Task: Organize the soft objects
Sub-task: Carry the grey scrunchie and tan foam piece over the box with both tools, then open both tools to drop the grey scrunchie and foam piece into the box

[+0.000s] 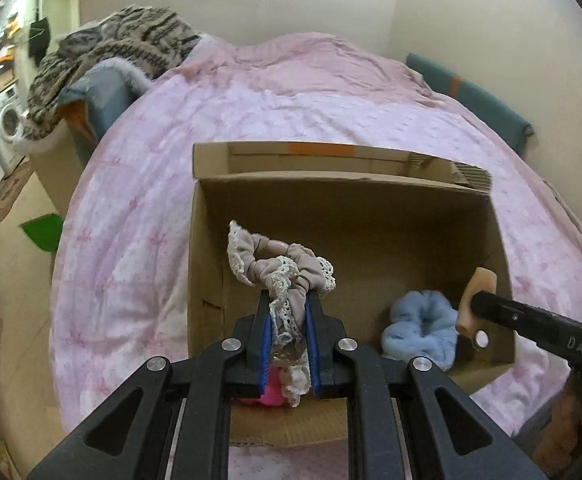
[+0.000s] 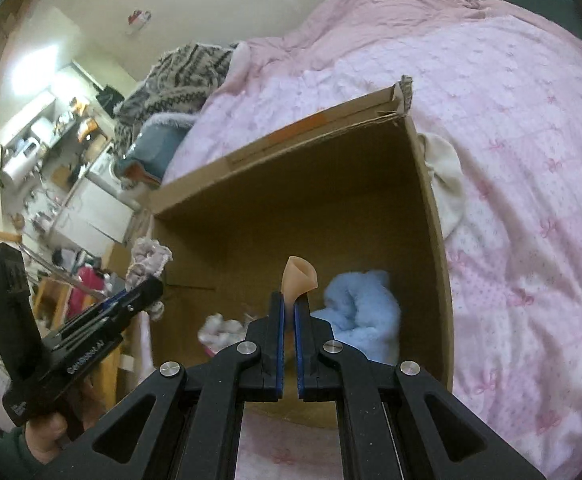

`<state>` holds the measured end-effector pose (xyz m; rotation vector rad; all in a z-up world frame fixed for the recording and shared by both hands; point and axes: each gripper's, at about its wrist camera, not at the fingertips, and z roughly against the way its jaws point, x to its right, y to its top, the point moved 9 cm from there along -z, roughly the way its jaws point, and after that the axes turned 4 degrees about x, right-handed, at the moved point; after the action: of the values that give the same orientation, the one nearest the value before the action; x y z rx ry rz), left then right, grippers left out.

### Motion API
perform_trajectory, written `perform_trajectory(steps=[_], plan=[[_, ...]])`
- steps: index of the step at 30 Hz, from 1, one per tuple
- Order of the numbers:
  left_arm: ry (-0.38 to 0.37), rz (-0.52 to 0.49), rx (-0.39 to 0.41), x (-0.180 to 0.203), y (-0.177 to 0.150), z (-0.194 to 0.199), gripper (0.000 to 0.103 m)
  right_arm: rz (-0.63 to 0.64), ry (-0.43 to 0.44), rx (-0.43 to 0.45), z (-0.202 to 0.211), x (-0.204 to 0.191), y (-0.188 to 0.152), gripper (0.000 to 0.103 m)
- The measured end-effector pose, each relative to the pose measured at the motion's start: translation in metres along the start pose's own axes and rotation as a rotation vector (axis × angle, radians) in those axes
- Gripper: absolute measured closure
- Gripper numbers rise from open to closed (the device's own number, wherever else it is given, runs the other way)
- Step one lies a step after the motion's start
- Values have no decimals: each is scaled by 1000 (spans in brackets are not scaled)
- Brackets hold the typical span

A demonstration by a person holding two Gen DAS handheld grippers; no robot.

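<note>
My left gripper (image 1: 288,300) is shut on a beige lace-trimmed scrunchie (image 1: 275,264) and holds it over the open cardboard box (image 1: 331,196) on the bed. My right gripper (image 2: 290,298) is shut on a small peach-coloured soft pad (image 2: 299,276), held over the box's right side; it shows in the left wrist view (image 1: 475,300) too. A fluffy light blue scrunchie (image 1: 421,330) lies inside the box, also in the right wrist view (image 2: 361,312). A pink item (image 1: 269,396) lies on the box floor below my left gripper. The left gripper and its scrunchie (image 2: 147,264) show at the left of the right wrist view.
The box stands on a pink quilt (image 1: 291,112). A white sock (image 2: 449,184) lies on the quilt outside the box's right wall. A striped fuzzy blanket (image 1: 123,44) is heaped at the bed's far left. A green dustpan (image 1: 43,230) lies on the floor.
</note>
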<state>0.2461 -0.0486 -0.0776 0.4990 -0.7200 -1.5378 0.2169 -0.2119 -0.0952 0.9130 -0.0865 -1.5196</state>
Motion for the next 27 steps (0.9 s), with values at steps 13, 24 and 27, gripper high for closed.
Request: perform_trajectory(steps=[13, 24, 27], plan=[[-7, -1, -75, -4, -20, -19, 89, 74, -48, -105, -33, -3, -19, 96], [-20, -49, -107, 11, -32, -21, 89, 97, -52, -148, -38, -5, -32, 96], [-21, -50, -116, 11, -34, -22, 88, 91, -48, -148, -37, -4, -33, 96]])
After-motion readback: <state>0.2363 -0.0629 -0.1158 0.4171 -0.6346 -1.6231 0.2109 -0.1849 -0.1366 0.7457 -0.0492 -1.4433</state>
